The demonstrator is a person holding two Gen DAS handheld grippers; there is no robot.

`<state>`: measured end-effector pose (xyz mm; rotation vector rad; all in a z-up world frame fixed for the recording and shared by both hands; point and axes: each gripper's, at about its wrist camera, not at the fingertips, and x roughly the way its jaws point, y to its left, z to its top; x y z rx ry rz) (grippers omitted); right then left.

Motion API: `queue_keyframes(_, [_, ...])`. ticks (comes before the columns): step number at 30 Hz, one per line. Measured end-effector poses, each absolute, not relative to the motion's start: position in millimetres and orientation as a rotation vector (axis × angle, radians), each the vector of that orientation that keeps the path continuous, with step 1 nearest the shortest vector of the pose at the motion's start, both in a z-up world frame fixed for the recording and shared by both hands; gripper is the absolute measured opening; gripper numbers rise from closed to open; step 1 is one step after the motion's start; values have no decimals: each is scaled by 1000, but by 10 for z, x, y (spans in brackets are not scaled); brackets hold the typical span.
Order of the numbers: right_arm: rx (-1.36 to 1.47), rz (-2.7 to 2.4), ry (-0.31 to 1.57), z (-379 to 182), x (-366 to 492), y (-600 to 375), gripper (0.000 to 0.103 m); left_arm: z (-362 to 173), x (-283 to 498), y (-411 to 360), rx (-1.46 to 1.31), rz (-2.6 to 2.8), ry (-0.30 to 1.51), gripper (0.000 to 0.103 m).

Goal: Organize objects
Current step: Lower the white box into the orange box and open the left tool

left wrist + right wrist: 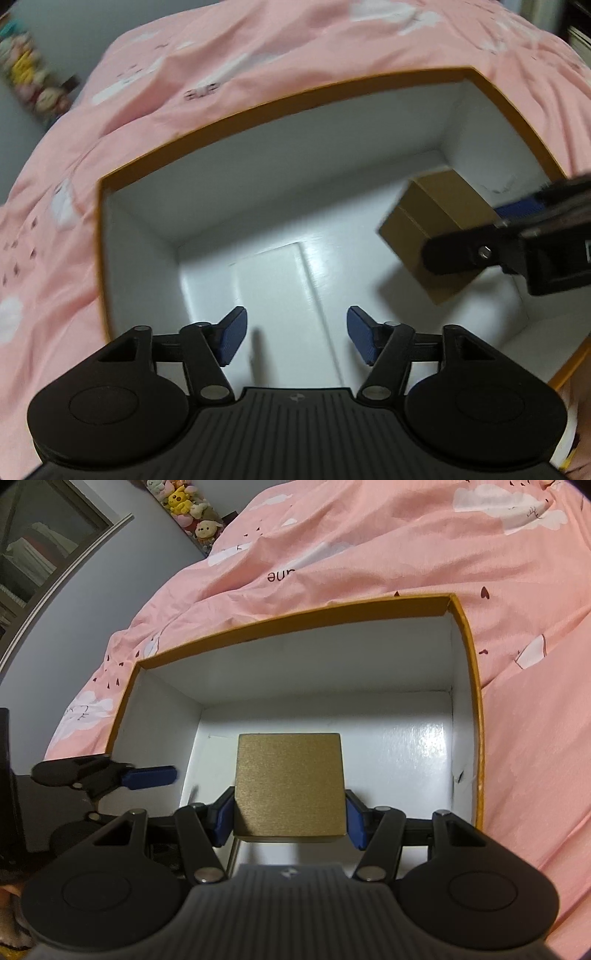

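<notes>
A large open box (284, 107) with an orange rim and white inside lies on a pink bedspread; it also shows in the right wrist view (295, 616). My right gripper (290, 818) is shut on a small gold-brown box (290, 782) and holds it inside the large box, above its floor. In the left wrist view the gold-brown box (432, 218) hangs at the right with the right gripper behind it. My left gripper (293, 336) is open and empty over a flat white box (280, 306) lying on the large box's floor.
The pink bedspread (369, 535) with white cloud prints surrounds the large box. Plush toys (184, 506) line the wall at the far side. A shelf with papers (33, 557) stands at the upper left.
</notes>
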<state>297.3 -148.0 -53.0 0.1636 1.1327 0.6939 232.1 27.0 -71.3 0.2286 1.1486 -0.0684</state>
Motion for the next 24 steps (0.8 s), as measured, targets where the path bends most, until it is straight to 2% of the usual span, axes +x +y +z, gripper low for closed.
queue_keyframes(2, [159,694,1127,-513,2973,-1481,60,-736,2420,166,266,-98,1139,53])
queue_keyframes(5, [150,696,1127,-514,2979,-1471,60,-839,2408,26,360,-102,1115,49])
queue_keyframes(24, [183,711,1204,-605,3059,-1355,61,-1060,2415,255,517,-9,1210,47])
